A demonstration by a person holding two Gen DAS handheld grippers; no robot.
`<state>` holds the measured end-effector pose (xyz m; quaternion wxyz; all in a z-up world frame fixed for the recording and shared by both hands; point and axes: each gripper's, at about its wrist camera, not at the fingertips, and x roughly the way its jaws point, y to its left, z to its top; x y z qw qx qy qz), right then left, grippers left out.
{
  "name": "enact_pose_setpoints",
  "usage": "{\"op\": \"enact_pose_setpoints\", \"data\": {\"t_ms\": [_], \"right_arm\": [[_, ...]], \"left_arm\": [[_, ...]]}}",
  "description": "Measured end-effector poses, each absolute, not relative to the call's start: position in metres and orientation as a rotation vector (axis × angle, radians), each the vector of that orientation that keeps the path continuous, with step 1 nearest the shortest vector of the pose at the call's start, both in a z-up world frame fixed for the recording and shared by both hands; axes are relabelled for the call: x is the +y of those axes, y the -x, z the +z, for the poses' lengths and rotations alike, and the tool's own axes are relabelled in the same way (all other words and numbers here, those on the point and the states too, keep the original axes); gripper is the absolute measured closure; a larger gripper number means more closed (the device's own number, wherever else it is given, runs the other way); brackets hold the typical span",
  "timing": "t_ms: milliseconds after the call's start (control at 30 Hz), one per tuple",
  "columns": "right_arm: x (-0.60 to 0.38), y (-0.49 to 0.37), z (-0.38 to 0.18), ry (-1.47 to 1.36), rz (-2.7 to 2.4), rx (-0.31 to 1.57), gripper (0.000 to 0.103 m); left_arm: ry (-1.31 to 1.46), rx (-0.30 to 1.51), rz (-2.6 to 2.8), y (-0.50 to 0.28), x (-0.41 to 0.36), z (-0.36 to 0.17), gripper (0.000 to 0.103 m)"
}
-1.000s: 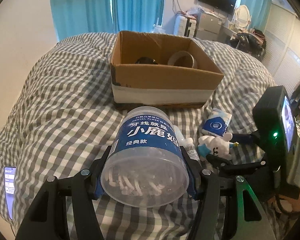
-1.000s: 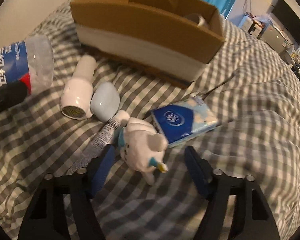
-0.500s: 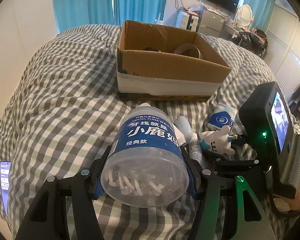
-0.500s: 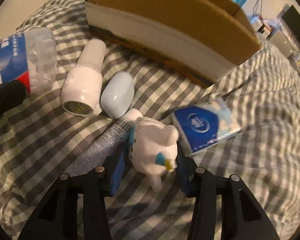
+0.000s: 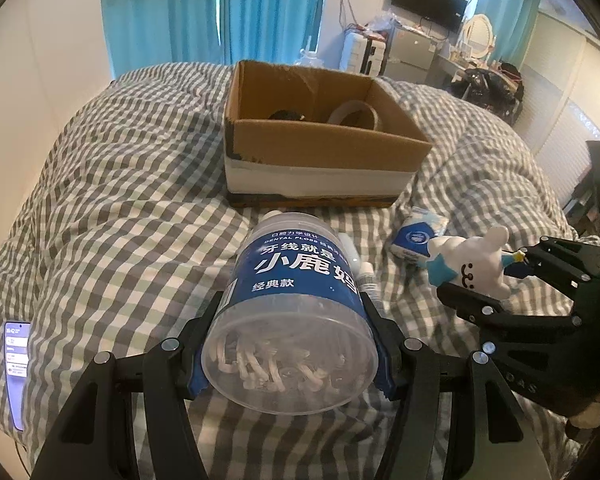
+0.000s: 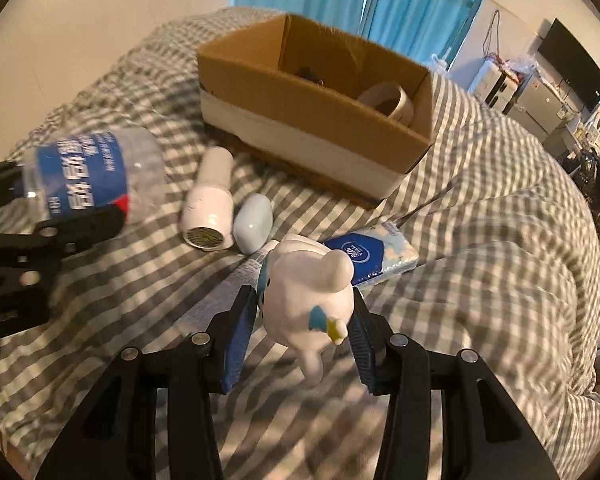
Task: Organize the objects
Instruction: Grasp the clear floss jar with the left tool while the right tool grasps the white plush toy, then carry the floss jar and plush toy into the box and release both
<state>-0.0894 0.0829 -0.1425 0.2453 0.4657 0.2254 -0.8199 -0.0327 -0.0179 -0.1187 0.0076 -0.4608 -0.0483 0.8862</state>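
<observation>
My left gripper point(image 5: 290, 354) clamps clear plastic floss jar point(image 5: 296, 304), lid toward far cardboard box point(image 5: 320, 148); right gripper point(image 6: 302, 334) just closed, pinching smooth white toy point(image 6: 308, 296), seemingly upright

Bed point(image 5: 112, 208): covered by a grey and white checked blanket, much wrinkled.
Cardboard box point(image 5: 320, 168): placed on the blanket, open at the top.
White bottle point(image 6: 210, 210): laid on its side near the box.
Pale blue oval thing point(image 6: 254, 224): laid just beside the white bottle.
Tissue pack point(image 6: 370, 254): blue and white, laid flat below the box corner.
Tube point(image 5: 366, 276): only partly seen.
Phone point(image 5: 16, 364): laid at the left edge, screen lit.
</observation>
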Motion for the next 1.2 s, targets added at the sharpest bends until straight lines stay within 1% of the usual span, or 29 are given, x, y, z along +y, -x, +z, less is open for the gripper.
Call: {"op": "enact_pose_setpoints", "data": {"t_ms": [433,533,633,733,933,1200], "right_arm": [[0.085,0.052,-0.088,-1.104,-2.305,0.614,0.058],[0.085,0.047,-0.074,-1.069,-2.324,0.61,0.058],[0.086,0.046,-0.062,-1.037,-2.34,0.607,0.058],[0.083,0.05,-0.05,-1.005,-2.357,0.6,0.058],[0.075,0.075,-0.027,-0.952,-2.386,0.573,0.058],[0.059,0.136,-0.016,-0.945,-2.395,0.598,0.058]], "left_arm": [[1.313,-0.122,2.794,0.006,-0.006,-0.08,0.04],[1.294,-0.142,2.788,0.006,-0.007,-0.072,0.04],[1.267,-0.122,2.798,0.01,-0.006,-0.062,0.04],[1.238,-0.117,2.804,0.02,-0.008,-0.05,0.04],[1.16,-0.022,2.89,0.054,-0.015,-0.025,0.04],[1.137,0.018,2.916,0.112,-0.027,-0.016,0.04]]}}
